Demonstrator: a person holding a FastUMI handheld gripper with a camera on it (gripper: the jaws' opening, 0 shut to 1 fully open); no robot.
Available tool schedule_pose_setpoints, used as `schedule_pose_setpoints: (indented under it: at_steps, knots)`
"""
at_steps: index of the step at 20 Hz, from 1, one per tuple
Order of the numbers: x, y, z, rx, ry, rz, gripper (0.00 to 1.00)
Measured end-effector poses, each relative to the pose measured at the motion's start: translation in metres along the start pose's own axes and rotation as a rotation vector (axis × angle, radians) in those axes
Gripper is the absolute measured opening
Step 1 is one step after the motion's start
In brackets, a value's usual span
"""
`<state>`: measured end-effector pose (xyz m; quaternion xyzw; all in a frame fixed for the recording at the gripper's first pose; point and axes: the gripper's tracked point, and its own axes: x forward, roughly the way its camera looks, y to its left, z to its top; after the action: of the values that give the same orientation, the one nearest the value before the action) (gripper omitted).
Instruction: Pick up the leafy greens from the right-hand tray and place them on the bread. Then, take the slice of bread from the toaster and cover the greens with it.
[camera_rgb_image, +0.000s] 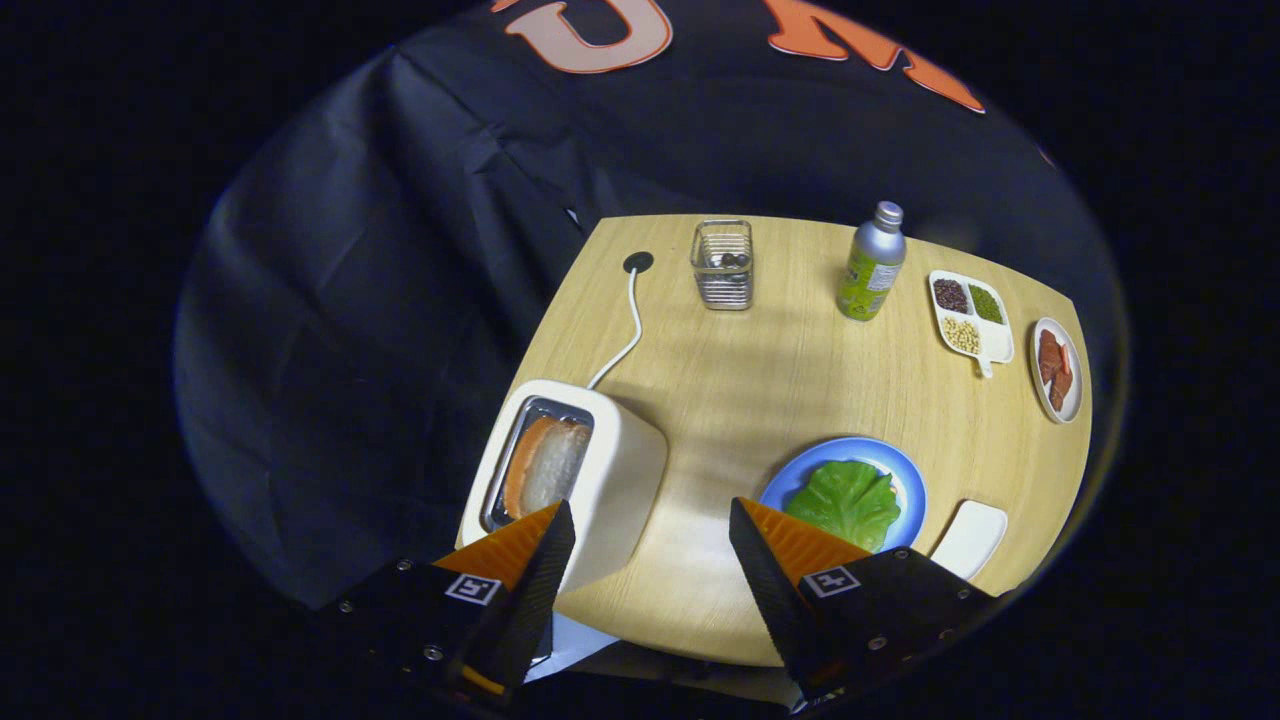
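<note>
My gripper (652, 520) hangs open above the near edge of the wooden table (760, 370), nothing between its fingers. Just ahead of the left finger stands a white toaster (575, 480) with a bread slice (545, 465) sitting in its slot. Beyond the right finger lies a blue plate (905, 475) carrying the leafy greens (848, 500), which cover whatever is under them; a thin orange-brown edge shows at their right side. A small white tray (970, 538) lies bare just right of the plate.
The toaster's white cord (628, 335) runs to a black grommet (638, 262) at the back. A wire basket (722, 265) and a silver bottle (872, 265) stand far back. At the right sit a divided dish of beans (968, 318) and a plate of red slices (1057, 370).
</note>
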<state>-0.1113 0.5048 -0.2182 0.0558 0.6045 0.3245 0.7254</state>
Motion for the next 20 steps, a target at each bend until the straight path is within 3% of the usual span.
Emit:
schedule_pose_setpoints:
  at_steps: [9, 15, 20]
  knots:
    - [0.028, 0.054, 0.01, 0.037, 0.102, 0.025, 0.86]
    - [0.057, 0.059, 0.008, 0.042, 0.17, -0.021, 0.73]
    - [0.075, 0.062, 0.007, 0.044, 0.205, -0.049, 0.56]
